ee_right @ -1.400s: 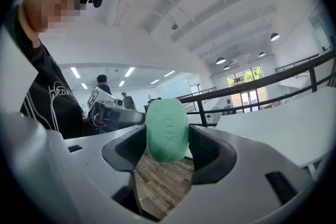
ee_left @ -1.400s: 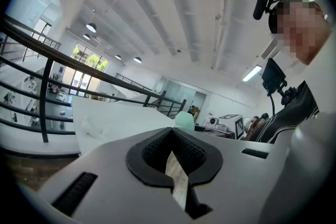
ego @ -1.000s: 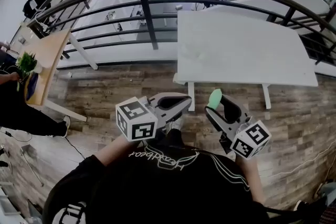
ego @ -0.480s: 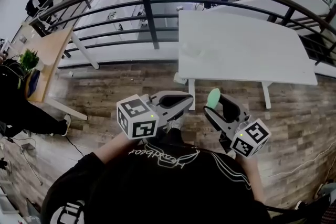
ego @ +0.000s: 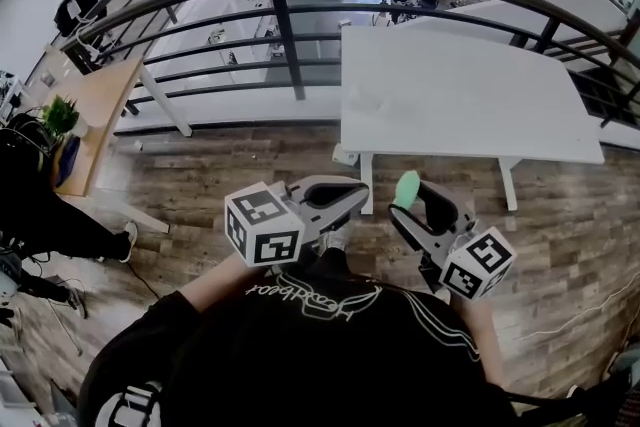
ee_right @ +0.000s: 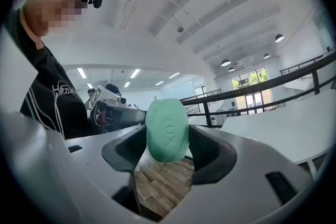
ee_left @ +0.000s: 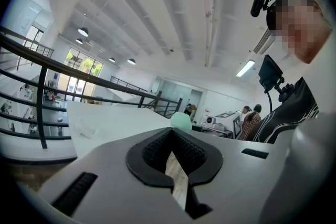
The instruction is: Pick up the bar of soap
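Bar of soap (ego: pixel 407 187) in right gripper (ego: pixel 412 199); table (ego: pixel 470 105) beyond it. Desk (ego: pixel 100 100) at 10 o'clock, potted plant (ego: pixel 58 118) on it.

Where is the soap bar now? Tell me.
The soap bar is clamped in the right gripper, right of centre in the head view, over the wooden floor just short of the white table.

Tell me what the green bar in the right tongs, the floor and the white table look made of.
The bar of soap: waxy, matte pale green solid with a faint stamped mark and rounded edges; looks like moulded soap. The floor: grey-brown planks with grain, wood or wood-look laminate. The table: smooth matte white top, probably laminate or painted board.
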Demonstrator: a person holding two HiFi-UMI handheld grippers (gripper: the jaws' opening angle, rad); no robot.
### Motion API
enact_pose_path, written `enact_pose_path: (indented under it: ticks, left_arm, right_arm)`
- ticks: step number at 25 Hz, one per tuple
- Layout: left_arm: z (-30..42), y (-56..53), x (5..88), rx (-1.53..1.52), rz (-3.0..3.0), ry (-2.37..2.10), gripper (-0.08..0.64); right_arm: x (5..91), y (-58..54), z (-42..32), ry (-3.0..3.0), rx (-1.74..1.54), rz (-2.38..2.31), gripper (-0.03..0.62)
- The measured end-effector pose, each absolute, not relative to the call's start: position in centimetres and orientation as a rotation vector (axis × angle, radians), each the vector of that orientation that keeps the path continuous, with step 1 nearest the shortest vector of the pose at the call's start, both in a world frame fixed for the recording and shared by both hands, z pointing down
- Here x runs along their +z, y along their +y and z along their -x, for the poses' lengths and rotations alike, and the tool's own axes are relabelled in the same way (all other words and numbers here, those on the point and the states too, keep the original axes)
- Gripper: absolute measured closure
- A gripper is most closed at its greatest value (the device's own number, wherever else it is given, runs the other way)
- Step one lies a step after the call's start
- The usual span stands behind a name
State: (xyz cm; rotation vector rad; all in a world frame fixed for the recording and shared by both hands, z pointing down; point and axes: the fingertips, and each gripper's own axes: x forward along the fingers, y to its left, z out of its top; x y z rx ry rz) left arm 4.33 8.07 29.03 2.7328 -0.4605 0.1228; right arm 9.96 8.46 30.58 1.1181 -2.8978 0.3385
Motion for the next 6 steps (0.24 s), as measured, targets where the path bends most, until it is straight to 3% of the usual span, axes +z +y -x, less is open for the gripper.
enact_pose_path:
  ticks: [6]
  left_arm:
    - [-5.35, 8.50, 28.85, 0.127, -2.742, -0.446, 0.555]
  right_arm:
    - [30.41, 8.88, -11.00, -2.879, 0.334, -1.141, 0.362]
